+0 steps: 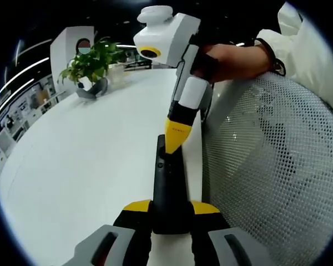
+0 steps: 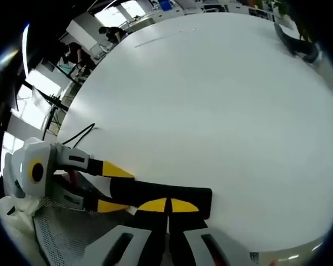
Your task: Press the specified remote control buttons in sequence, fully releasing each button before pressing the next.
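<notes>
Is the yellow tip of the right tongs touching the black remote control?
Touching. In the left gripper view, the right tongs rest their yellow tip on top of the remote control, no gap visible, while the left tongs clamp it.

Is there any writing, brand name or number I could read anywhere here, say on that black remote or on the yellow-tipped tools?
No text is legible in either view.
Black remote: its buttons look like small marks, too blurred to read.
Right gripper and left gripper: plain yellow tips and white bodies, no lettering visible.
White table and potted plant: no labels visible.
</notes>
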Demonstrator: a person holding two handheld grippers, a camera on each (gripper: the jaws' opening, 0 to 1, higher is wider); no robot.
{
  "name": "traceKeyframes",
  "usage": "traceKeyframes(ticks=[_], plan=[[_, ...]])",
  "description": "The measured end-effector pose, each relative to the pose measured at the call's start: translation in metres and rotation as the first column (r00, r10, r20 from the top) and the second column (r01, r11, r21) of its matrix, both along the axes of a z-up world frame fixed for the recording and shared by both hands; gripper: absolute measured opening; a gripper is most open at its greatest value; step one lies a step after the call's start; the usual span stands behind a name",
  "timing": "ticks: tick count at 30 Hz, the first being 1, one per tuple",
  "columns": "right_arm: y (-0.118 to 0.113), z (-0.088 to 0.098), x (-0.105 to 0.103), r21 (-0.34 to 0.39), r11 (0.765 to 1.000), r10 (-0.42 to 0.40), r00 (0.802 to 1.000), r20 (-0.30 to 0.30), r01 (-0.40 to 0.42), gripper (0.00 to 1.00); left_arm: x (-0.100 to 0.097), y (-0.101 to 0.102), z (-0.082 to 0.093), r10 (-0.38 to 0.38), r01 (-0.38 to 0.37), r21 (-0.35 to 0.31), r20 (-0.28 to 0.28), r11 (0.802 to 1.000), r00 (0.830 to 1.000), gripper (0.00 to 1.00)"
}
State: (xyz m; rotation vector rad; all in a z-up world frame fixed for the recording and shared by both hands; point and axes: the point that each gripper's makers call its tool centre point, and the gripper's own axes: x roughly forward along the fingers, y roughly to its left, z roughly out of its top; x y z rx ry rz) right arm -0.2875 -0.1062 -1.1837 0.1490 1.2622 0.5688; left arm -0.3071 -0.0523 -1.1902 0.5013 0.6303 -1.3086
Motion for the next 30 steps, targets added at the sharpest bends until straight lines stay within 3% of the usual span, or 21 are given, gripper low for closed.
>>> traceKeyframes(ticks=[8, 22, 30], plan=[[0.001, 0.000, 0.001, -0.018, 1.000, 0.018, 0.999, 0.030, -0.018, 0.00, 0.002, 0.000, 0.000, 0.004, -0.004, -0.001, -0.001, 1.000, 1.000, 0.25], [0.000, 0.001, 0.001, -0.017, 1.000, 0.010, 1.000, 0.013, -0.010, 0.00, 0.002, -0.001, 0.000, 0.005, -0.005, 0.005, 0.002, 1.000, 1.000, 0.25], [0.010, 0.007, 0.001, 0.043, 0.999, 0.021, 0.999, 0.030, -0.022, 0.00, -0.003, -0.005, 0.000, -0.010, 0.010, 0.002, 0.000, 1.000, 1.000, 0.25]])
